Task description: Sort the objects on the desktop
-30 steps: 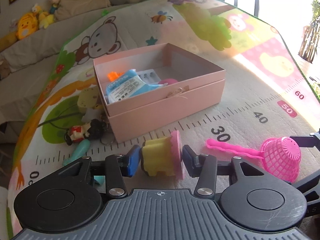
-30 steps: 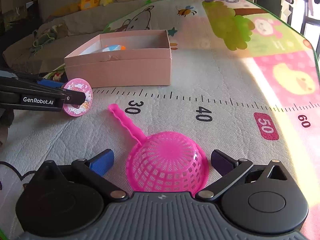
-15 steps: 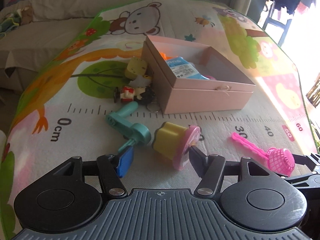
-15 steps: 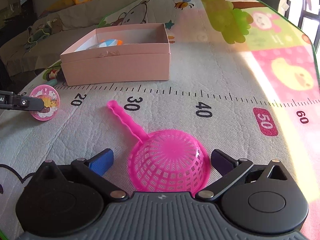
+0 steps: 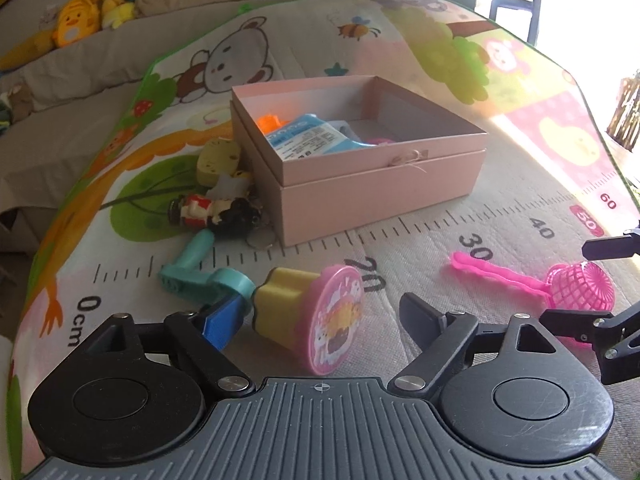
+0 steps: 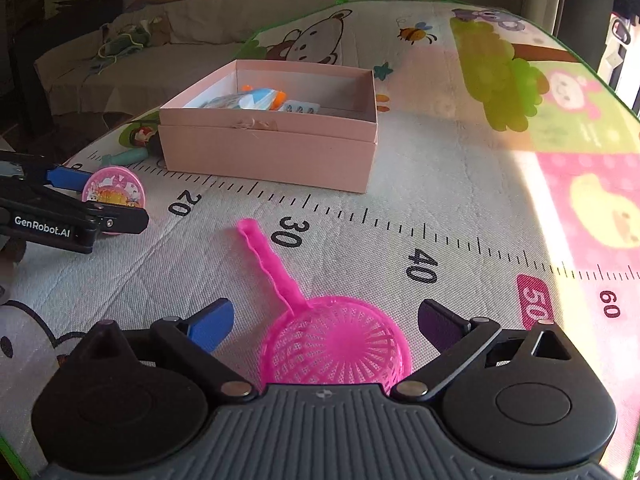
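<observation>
With its fingers spread wide and gripping nothing, the left tool (image 5: 322, 316) frames a yellow-and-pink toy stamp (image 5: 308, 322) lying tipped on its side at lower centre of the left wrist view, the yellow body almost against the blue left pad (image 5: 222, 326) and the dark right pad standing clear of the pink disc. A clean pickup likely means centring the stamp between the pads and closing across body and disc, so it does not roll on the play mat (image 5: 420, 240). In the right wrist view, the right tool (image 6: 326, 326), also spread apart and empty, straddles the bowl of a pink toy strainer (image 6: 334, 350) at lower centre, the handle running up and left toward the pink box (image 6: 272, 152) in the upper middle. The open box, already holding a blue packet (image 5: 308, 140), looks the likely destination. A teal toy (image 5: 204, 276) and a small figure (image 5: 212, 210) lie left of the box.
</observation>
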`<state>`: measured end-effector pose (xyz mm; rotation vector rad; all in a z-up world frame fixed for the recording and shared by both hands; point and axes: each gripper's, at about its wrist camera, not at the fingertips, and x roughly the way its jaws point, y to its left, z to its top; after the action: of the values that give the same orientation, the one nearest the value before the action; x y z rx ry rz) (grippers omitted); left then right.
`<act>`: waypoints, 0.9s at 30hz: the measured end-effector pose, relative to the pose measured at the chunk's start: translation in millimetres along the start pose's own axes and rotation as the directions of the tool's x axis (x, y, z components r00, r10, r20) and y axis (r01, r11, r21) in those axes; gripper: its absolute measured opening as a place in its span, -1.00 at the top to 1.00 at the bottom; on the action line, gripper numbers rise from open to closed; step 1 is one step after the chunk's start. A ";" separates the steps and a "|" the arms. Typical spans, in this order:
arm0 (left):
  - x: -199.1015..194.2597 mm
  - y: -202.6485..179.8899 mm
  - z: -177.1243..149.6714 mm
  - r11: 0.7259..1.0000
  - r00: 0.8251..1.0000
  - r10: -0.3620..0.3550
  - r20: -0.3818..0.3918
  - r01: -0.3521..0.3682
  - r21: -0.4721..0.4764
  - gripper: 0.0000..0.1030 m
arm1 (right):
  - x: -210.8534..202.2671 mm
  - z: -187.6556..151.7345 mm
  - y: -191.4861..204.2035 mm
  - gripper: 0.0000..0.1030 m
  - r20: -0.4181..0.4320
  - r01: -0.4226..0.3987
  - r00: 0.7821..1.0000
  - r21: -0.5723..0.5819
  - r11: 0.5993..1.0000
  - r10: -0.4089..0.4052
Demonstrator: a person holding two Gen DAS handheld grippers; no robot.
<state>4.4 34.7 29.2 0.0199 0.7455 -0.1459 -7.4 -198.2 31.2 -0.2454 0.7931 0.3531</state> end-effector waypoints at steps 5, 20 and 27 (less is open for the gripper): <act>-1.0 -0.5 -4.3 1.000 1.000 -0.020 -0.004 0.020 0.006 -0.03 | 4.5 5.2 6.5 -0.38 -0.062 -0.052 0.997 -0.084 0.995 0.047; -93.2 -0.3 43.3 0.990 0.974 -0.131 0.185 0.119 0.075 0.09 | -101.7 73.9 -7.3 -0.29 0.110 -0.101 0.989 -0.013 0.995 0.102; -44.8 -19.6 134.5 0.984 0.952 -0.155 0.264 0.124 0.130 -0.02 | -104.3 163.0 -44.9 -0.29 0.248 0.008 0.968 0.071 0.997 -0.025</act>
<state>59.8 11.5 159.1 0.0529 0.4614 -0.3200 48.7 -205.7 221.6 -0.1390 0.5540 0.3325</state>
